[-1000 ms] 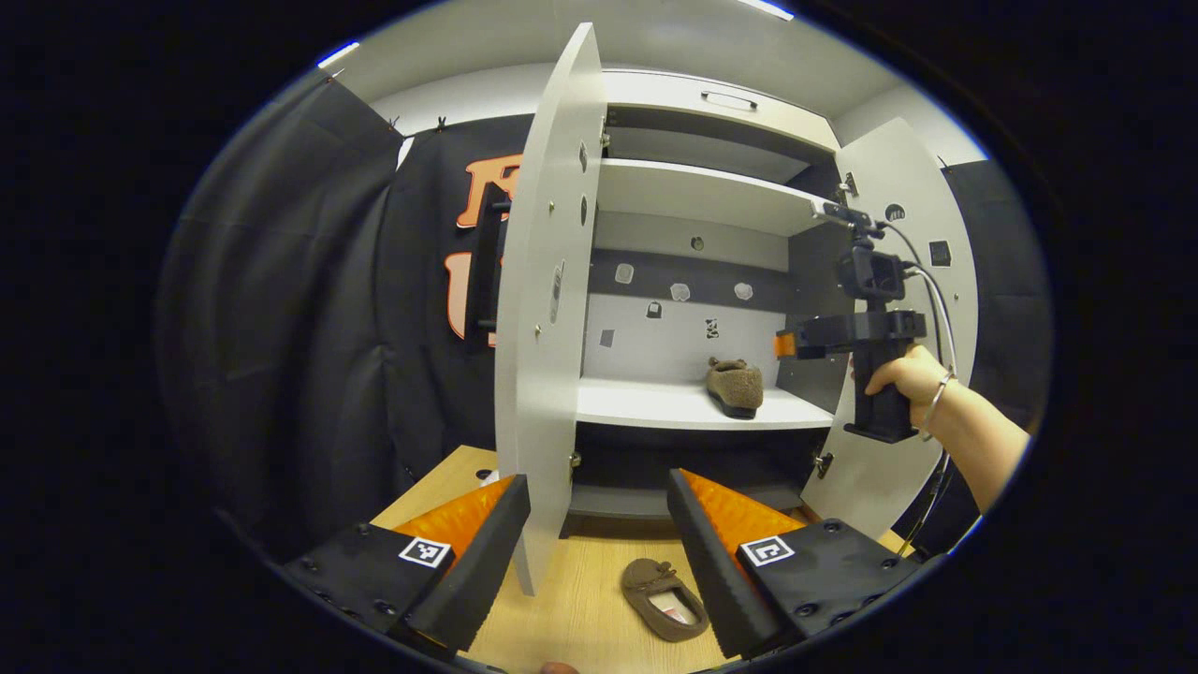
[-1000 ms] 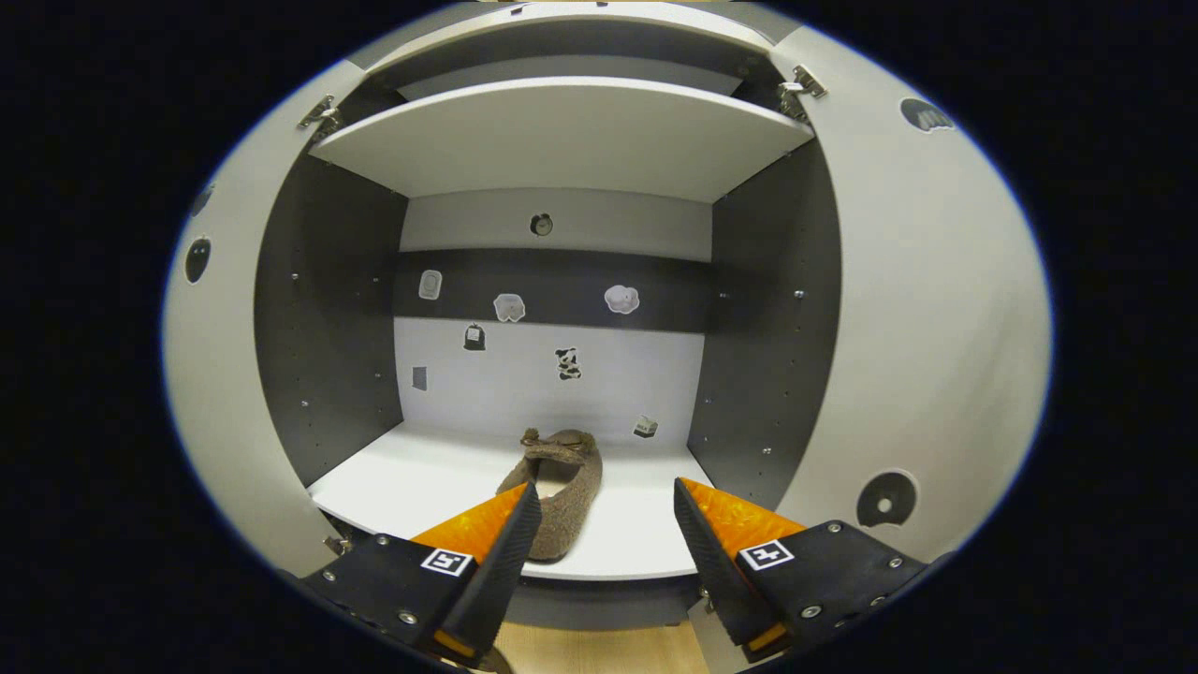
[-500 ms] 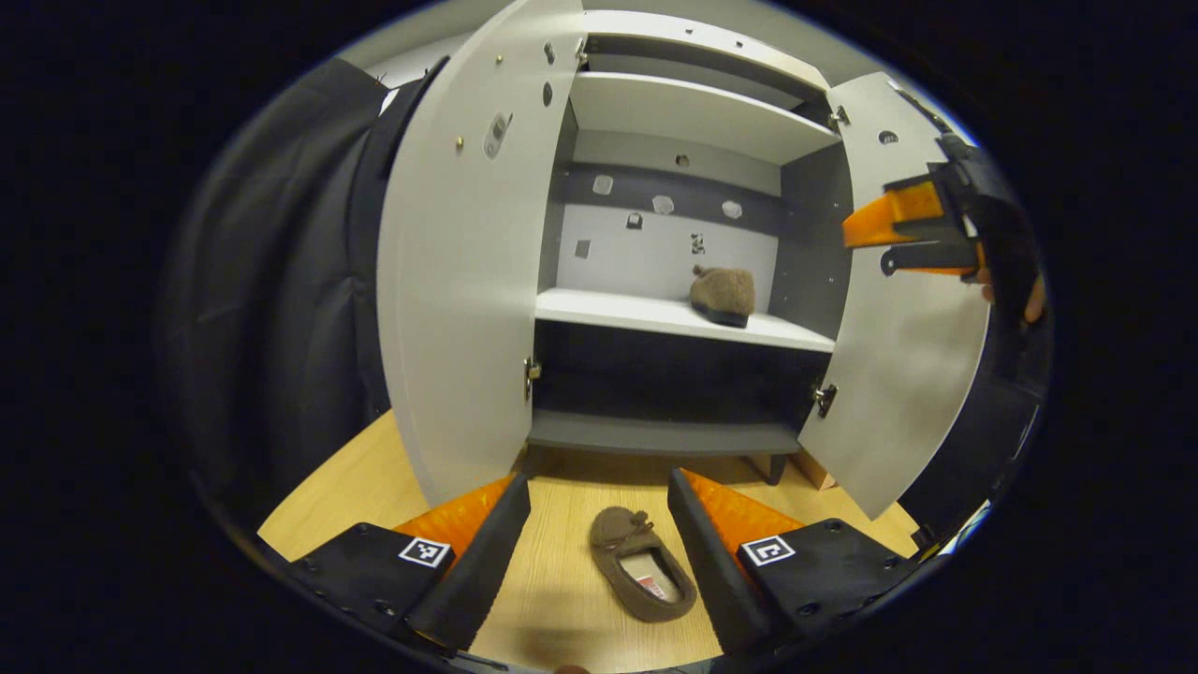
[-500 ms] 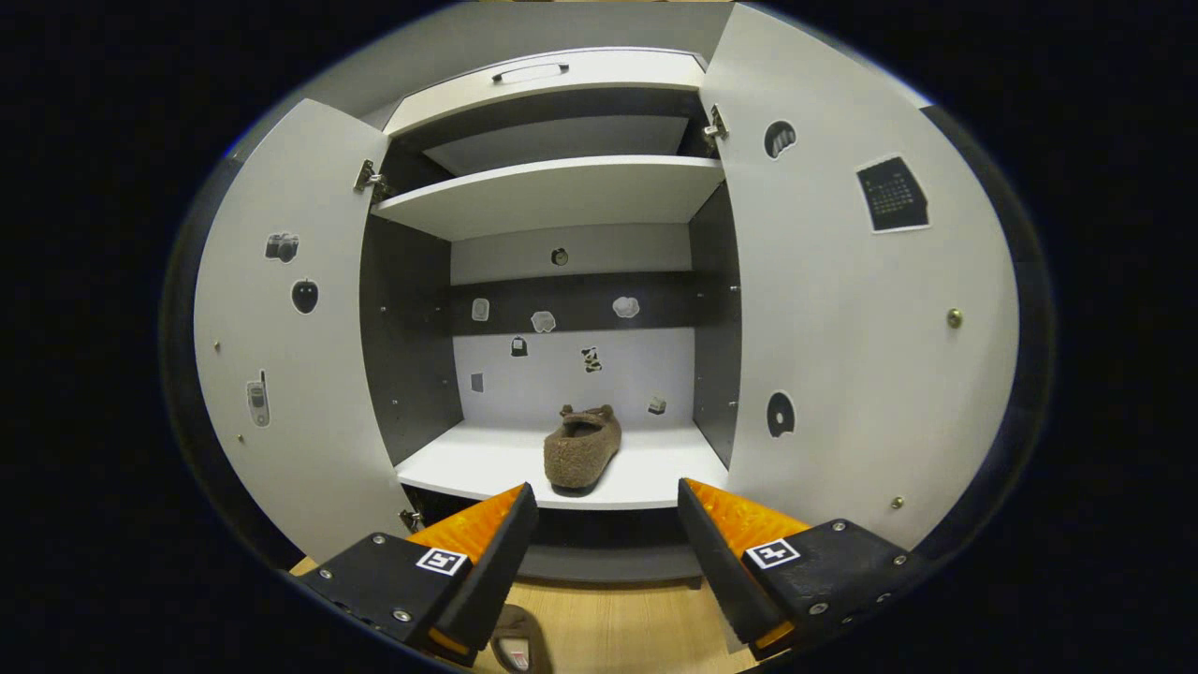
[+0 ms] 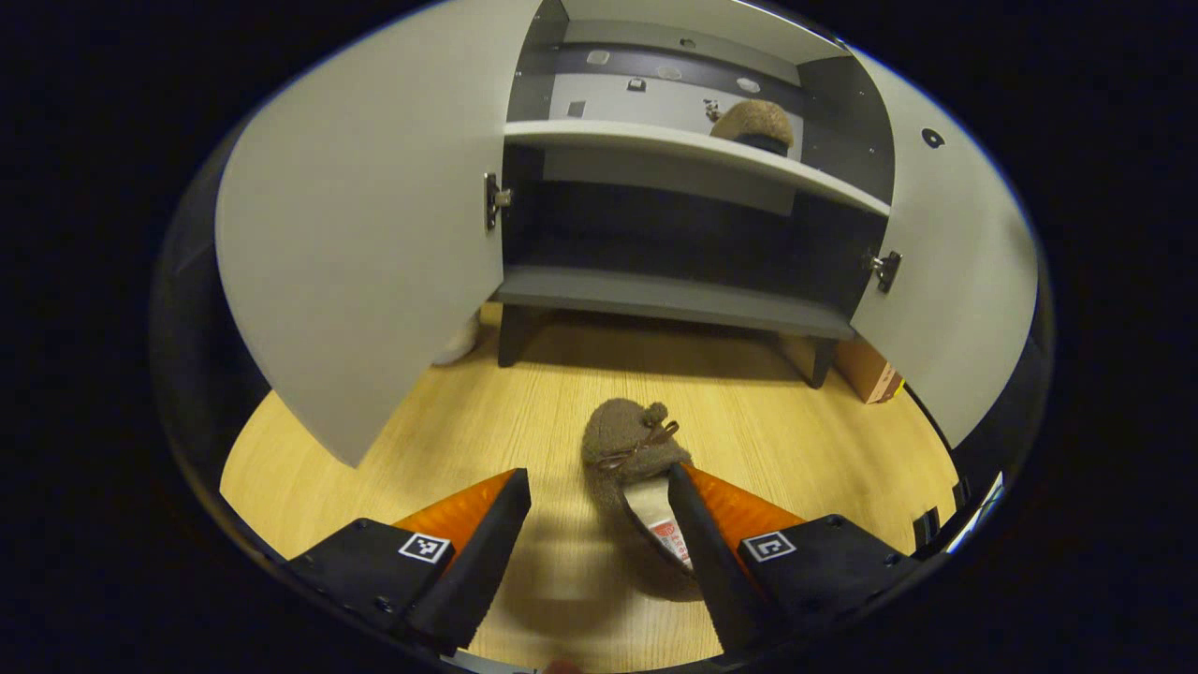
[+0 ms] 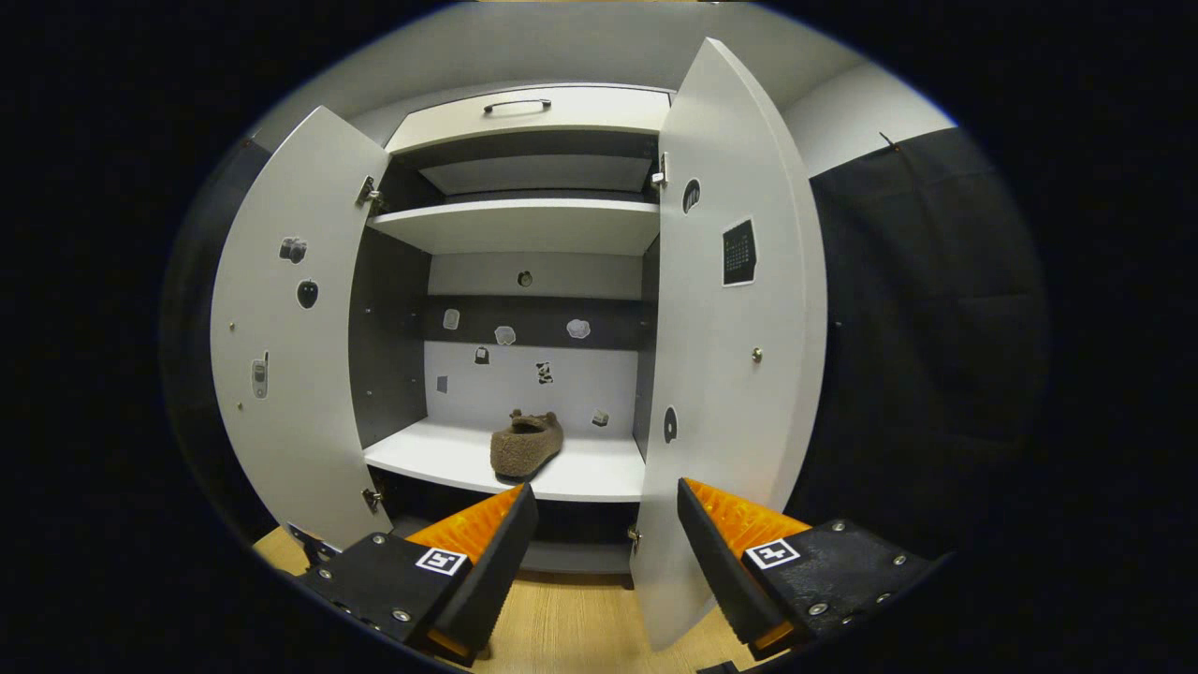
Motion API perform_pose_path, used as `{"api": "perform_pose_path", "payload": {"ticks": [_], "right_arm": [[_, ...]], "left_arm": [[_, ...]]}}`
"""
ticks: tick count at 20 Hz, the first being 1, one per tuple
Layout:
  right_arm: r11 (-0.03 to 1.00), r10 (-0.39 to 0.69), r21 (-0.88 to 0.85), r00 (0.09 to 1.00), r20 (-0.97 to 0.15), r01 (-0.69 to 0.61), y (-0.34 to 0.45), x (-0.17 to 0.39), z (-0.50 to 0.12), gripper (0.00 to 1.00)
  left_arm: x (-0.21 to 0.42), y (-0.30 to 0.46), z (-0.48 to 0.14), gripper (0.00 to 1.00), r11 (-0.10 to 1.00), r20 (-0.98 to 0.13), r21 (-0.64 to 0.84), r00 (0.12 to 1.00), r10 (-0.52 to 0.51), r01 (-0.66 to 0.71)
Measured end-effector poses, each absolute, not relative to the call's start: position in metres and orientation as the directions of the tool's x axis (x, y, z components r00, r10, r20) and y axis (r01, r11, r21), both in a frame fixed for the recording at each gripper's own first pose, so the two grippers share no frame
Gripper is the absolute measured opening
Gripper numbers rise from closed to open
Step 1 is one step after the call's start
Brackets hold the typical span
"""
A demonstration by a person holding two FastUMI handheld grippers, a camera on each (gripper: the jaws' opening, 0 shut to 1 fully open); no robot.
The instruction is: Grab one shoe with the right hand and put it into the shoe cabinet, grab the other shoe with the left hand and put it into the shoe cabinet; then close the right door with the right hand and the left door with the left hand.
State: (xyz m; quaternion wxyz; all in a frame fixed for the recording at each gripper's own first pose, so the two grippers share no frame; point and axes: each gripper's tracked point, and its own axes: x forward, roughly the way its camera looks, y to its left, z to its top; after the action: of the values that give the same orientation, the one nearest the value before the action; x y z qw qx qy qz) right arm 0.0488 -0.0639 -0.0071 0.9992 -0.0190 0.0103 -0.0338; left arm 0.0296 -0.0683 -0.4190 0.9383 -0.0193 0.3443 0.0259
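A brown fuzzy shoe (image 5: 629,447) lies on the wooden floor (image 5: 468,431) in the left gripper view, toe toward the cabinet. My left gripper (image 5: 599,534) hangs open just above it, the heel partly hidden behind its right finger. The other brown shoe (image 6: 526,446) (image 5: 752,122) rests on the white middle shelf (image 6: 440,459) of the shoe cabinet. In the right gripper view my right gripper (image 6: 604,552) is open and holds nothing, standing back from the cabinet in front of the right door's edge (image 6: 739,374). Both doors, the left door (image 5: 365,243) included, stand wide open.
Below the white shelf is a grey bottom shelf (image 5: 674,300) on short legs. A cardboard box (image 5: 869,371) sits on the floor behind the right door. A drawer with a handle (image 6: 524,108) tops the cabinet. Black cloth hangs to the right.
My left gripper has dropped and tilted down toward the shoe on the floor, which now lies between its fingers. My right gripper has drawn back from the shelf and drifted right.
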Motion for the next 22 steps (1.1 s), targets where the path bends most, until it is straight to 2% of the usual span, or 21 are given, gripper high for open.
{"api": "perform_pose_path", "payload": {"ticks": [5, 7, 9, 10, 12, 13, 14, 16, 17, 22], "right_arm": [[0.999, -0.042, 0.012, 0.999, -0.012, 0.042, -0.074, 0.030, 0.004, 0.92], [0.999, -0.033, 0.027, 0.999, -0.014, 0.033, -0.078, 0.025, 0.005, 0.92], [0.999, -0.020, 0.028, 1.000, -0.012, 0.020, -0.080, 0.018, 0.007, 0.92], [1.000, -0.012, 0.027, 1.000, -0.011, 0.012, -0.080, 0.015, 0.008, 0.92], [1.000, 0.003, 0.031, 1.000, -0.004, -0.003, -0.081, 0.012, 0.010, 0.92], [1.000, 0.004, 0.030, 1.000, 0.000, -0.004, -0.082, 0.009, 0.011, 0.92], [1.000, 0.009, 0.027, 1.000, 0.002, -0.009, -0.084, 0.008, 0.011, 0.92], [1.000, 0.020, 0.016, 1.000, -0.003, -0.020, -0.087, 0.005, 0.010, 0.92], [0.999, 0.035, 0.015, 0.999, -0.010, -0.035, -0.086, 0.003, 0.009, 0.92], [0.994, 0.102, 0.045, 0.995, -0.002, -0.102, -0.087, 0.000, 0.005, 0.92]], "left_arm": [[0.025, -0.067, -0.439, 0.99, 0.997, -0.704, -0.003, 0.708, 0.055, -0.081], [0.020, -0.070, -0.448, 0.94, 0.994, -0.737, -0.030, 0.674, 0.046, -0.101], [0.019, -0.073, -0.453, 0.82, 0.993, -0.751, -0.049, 0.660, 0.032, -0.104], [0.020, -0.076, -0.460, 0.81, 0.994, -0.758, -0.056, 0.651, 0.021, -0.097], [0.025, -0.087, -0.464, 0.70, 0.996, -0.761, -0.062, 0.649, -0.005, -0.065], [0.027, -0.089, -0.465, 0.54, 0.997, -0.770, -0.044, 0.638, 0.003, -0.057], [0.024, -0.084, -0.466, 0.43, 0.998, -0.780, 0.003, 0.624, 0.040, -0.061], [0.023, -0.080, -0.463, 0.10, 0.996, -0.815, 0.037, 0.574, 0.077, -0.081], [0.023, -0.083, -0.452, 0.08, 0.996, -0.825, 0.028, 0.561, 0.068, -0.081], [0.031, -0.103, -0.357, 0.07, 0.997, -0.786, -0.032, 0.618, 0.018, -0.070]]}}
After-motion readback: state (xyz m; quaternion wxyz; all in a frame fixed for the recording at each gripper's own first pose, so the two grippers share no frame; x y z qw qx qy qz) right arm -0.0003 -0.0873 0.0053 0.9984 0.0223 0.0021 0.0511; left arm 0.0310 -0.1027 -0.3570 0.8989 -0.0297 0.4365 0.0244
